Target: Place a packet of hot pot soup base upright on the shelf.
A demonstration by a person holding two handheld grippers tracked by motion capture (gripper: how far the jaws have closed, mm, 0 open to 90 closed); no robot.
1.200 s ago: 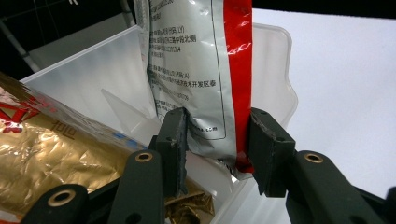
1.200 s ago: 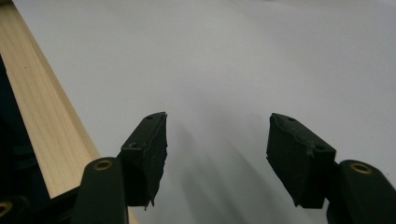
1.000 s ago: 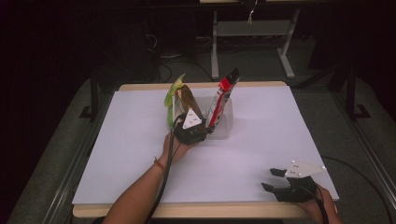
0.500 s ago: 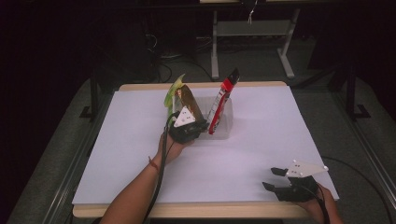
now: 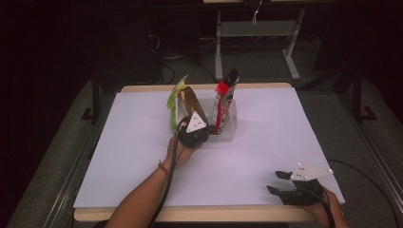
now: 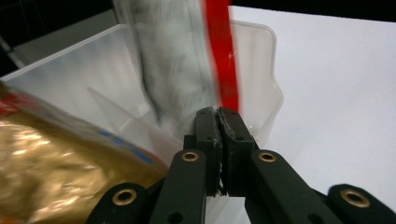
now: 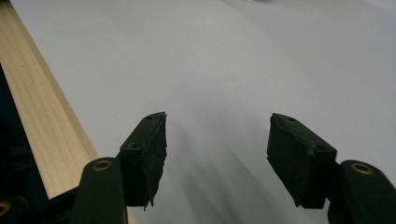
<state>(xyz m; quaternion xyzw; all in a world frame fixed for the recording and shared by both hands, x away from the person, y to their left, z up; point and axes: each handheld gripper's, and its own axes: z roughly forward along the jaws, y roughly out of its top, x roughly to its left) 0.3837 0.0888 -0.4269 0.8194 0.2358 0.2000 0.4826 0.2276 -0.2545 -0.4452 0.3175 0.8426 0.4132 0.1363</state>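
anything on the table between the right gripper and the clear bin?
Nothing. In the high view, only bare white tabletop runs from the right gripper to the clear bin. The right gripper view shows the same bare surface ahead of its open jaws.

Dark room, grey floor [image 5: 57,156], white-topped wooden table [image 5: 294,137], pale metal desk frame [image 5: 259,31] behind, cables on floor.

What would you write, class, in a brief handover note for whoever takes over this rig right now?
Left gripper: jaws have just been closing and now meet, with nothing visibly between them, at the near wall of the clear plastic bin.
Right gripper: open, holding nothing, resting near the table's front right edge.
Things: the gold snack bag and the red pouch stand upright in the bin.
Done: both packets appear to be binned.
Left: probably pull the left gripper back; check whether the gold bag sits securely.
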